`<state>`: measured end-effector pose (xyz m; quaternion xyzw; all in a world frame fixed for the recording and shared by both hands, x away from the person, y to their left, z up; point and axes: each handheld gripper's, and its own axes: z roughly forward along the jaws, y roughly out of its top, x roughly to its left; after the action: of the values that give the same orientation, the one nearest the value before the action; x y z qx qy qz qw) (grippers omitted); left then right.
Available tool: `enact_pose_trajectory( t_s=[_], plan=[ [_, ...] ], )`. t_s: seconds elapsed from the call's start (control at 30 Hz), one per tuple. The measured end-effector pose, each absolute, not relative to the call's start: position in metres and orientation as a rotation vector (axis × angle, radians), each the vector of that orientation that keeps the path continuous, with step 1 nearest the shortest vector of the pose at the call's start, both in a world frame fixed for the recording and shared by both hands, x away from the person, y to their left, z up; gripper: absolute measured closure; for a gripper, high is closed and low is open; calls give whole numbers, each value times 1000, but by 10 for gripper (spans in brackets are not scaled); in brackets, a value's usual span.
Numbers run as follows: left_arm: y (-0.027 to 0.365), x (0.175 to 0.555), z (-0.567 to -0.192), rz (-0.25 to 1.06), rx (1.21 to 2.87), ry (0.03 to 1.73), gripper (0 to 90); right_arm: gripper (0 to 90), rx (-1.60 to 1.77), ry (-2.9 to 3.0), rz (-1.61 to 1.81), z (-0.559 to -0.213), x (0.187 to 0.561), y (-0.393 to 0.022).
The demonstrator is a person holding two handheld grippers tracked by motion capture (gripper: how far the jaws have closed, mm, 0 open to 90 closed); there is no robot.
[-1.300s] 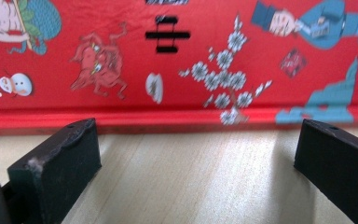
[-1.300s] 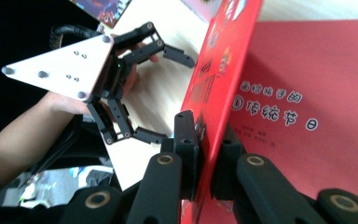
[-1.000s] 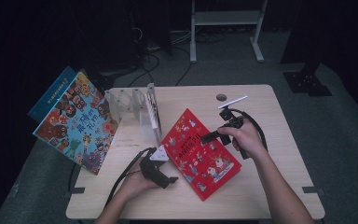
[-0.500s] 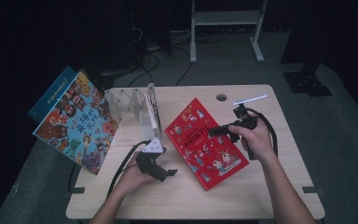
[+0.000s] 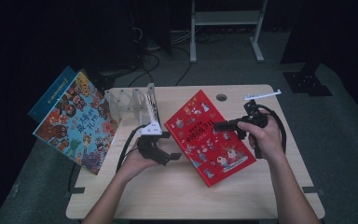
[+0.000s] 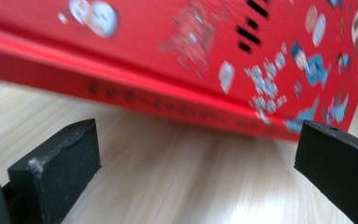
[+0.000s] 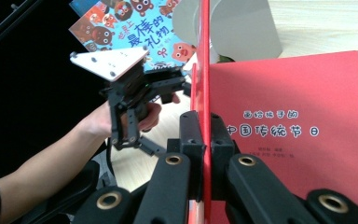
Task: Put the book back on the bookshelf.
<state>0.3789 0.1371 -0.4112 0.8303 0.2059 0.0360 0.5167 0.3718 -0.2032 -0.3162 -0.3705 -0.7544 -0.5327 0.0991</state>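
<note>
The right hand-held gripper (image 5: 221, 125) has its 2 black jaws pressed together on the front cover of the red book (image 5: 208, 131), which in its own view stands up edge-on between them, lifted clear of the title page just to the right of that hand-held gripper. The book lies on the bench (image 5: 177, 196), directly under and ahead of the right hand-held gripper. The left hand-held gripper (image 5: 168, 150) hangs just off the book's spine, its jaws well apart with nothing between them and the bench showing below. Behind the left hand-held gripper stands a clear plastic rack (image 5: 133, 102), and beyond that a colourful picture book (image 5: 77, 122) leans off the bench edge.
</note>
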Motion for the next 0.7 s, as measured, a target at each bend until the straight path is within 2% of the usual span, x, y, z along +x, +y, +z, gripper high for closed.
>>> enact_pose_trajectory(
  t_s=[0.27,0.7],
  plan=[
    [132,382,-403,21,1957,482,0,875,-1055,-2252,-1581,-310,370,-197],
    [139,385,-387,-12,1898,484,0,874,-989,-2274,-1629,-315,364,-198]
  ],
)
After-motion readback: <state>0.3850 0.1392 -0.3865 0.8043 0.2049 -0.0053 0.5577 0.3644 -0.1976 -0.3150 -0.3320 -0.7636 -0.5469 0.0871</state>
